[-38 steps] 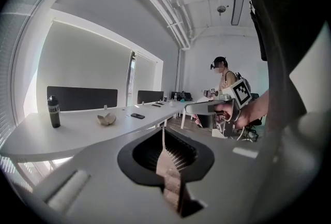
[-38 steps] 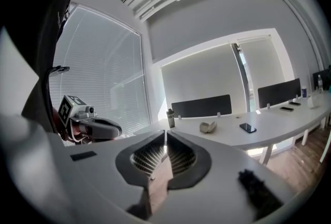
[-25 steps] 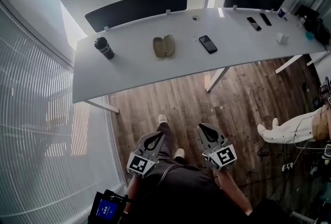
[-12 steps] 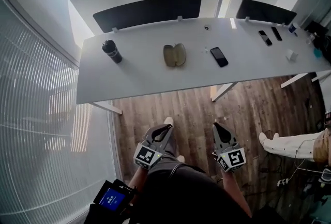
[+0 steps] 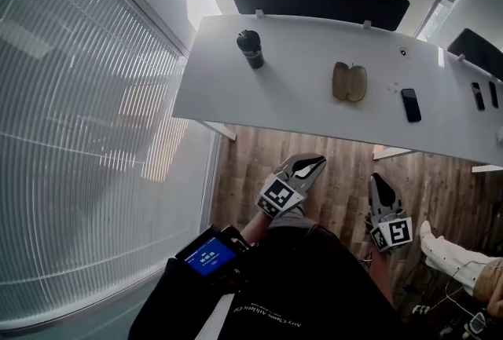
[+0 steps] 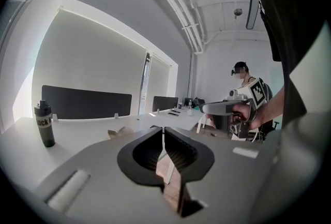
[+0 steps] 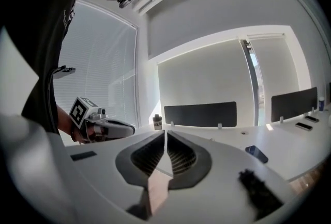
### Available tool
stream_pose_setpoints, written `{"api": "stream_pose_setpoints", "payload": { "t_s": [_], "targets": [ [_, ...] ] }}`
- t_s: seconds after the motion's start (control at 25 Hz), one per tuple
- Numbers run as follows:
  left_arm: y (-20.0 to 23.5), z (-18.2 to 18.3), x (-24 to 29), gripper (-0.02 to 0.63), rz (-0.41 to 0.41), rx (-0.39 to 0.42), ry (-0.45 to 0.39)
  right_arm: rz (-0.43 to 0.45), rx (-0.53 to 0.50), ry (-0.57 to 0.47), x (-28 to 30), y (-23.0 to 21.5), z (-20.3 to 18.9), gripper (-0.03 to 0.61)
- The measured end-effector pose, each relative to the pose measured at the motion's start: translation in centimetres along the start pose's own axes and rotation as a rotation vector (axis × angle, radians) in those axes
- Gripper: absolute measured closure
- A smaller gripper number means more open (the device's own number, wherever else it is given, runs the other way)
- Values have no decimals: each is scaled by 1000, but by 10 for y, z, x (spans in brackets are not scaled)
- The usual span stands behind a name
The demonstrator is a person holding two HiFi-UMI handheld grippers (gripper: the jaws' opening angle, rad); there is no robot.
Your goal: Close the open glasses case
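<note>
The open glasses case [image 5: 350, 82], tan, lies with both halves spread flat on the long white table [image 5: 291, 95]. In the left gripper view the case [image 6: 119, 132] shows low beyond the jaws. Both grippers hang over the wooden floor, short of the table's near edge and well apart from the case. My left gripper [image 5: 317, 162] is shut with nothing in it, jaws [image 6: 164, 130] closed together. My right gripper [image 5: 378, 178] is also shut and empty [image 7: 165, 133]. Each gripper shows in the other's view, held in a hand.
A black tumbler [image 5: 251, 48] stands at the table's left end. A black phone [image 5: 410, 104] lies right of the case. Dark divider panels [image 5: 318, 1] line the far edge. Window blinds [image 5: 94, 118] fill the left. Another person's leg [image 5: 452, 256] is at the lower right.
The person has walked toward the table and the view has swung left; the table and case now sit closer and further right. Both grippers moved forward, still shut.
</note>
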State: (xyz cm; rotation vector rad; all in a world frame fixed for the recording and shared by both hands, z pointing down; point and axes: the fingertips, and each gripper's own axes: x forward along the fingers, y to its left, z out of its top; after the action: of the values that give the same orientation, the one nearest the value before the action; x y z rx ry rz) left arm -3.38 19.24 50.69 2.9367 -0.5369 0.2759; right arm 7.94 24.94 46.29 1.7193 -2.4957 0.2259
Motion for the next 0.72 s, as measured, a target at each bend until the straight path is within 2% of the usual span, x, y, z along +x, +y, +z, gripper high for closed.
{"api": "stream_pose_setpoints", "payload": {
  "t_s": [0.16,0.28,0.48,0.72],
  "targets": [
    [29,1,14,594,-13,-9,23,19,25,25,38,-12,4,562],
    [55,2,27,594,-17,-23,31,22,47,41,64,-27,5,522],
    [98,14,57,594,-12,-39,30,26,45,62,102,-58,13,508],
    [139,12,79,594,-50,-56,51,3,33,83,145,-77,14,506]
  ]
}}
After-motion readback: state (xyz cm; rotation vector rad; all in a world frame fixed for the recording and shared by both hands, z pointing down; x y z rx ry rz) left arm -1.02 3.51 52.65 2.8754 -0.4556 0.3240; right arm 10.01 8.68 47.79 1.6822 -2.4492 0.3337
